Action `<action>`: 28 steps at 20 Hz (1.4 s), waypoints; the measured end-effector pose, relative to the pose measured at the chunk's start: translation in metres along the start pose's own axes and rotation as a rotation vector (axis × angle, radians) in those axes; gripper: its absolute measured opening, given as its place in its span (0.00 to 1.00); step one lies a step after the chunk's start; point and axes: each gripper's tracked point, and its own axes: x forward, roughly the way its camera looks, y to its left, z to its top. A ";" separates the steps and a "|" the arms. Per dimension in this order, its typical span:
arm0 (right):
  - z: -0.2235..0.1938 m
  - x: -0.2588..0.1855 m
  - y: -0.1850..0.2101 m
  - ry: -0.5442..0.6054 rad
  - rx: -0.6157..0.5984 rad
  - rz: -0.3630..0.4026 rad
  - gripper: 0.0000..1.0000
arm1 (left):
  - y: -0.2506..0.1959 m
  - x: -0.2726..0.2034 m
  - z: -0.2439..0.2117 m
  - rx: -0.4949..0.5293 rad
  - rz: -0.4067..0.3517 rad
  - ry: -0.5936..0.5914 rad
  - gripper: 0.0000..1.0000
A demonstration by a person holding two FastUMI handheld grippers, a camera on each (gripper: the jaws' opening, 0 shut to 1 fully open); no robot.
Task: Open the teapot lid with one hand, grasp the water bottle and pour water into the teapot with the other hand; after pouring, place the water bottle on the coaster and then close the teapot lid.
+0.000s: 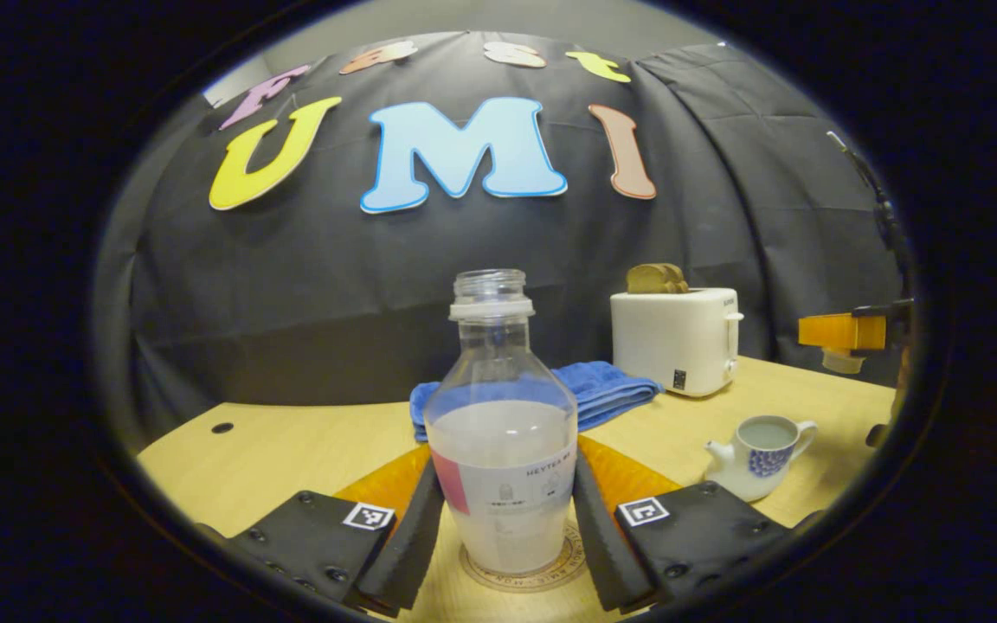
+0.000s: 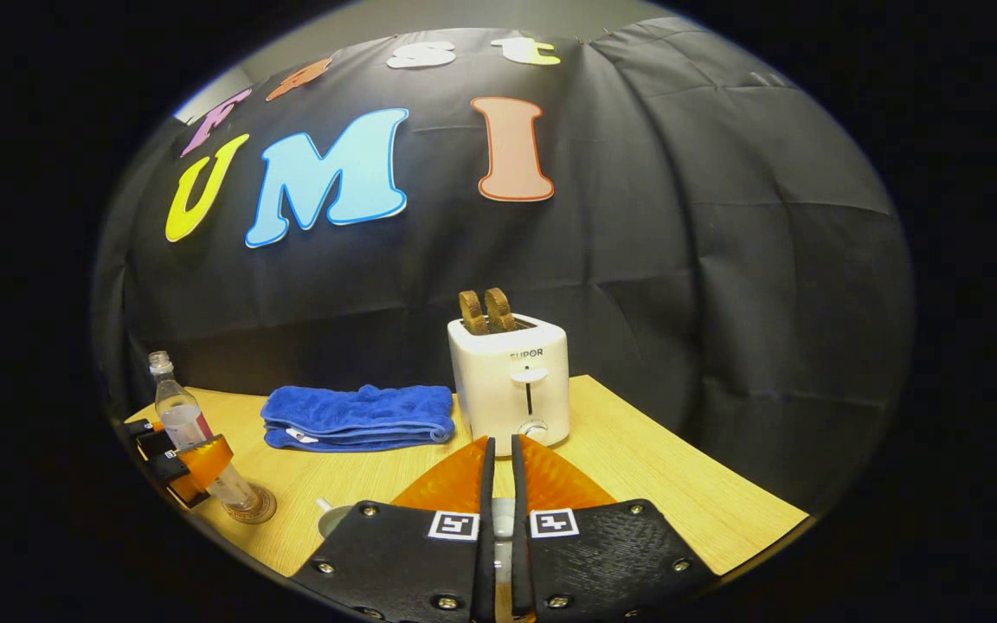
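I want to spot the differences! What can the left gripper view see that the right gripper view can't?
Left gripper view: it looks into the open teapot, water inside, and catches the right claw holding the lid at the far right.
Right gripper view: the toaster from the front, with its lever and knob, and the left claw from the side.
Shared: water bottle on its coaster, blue towel, bread in the toaster, wooden table.
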 end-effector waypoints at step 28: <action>-0.005 0.002 0.015 0.008 -0.034 0.027 0.07 | 0.005 -0.004 0.021 -0.063 0.013 -0.097 1.00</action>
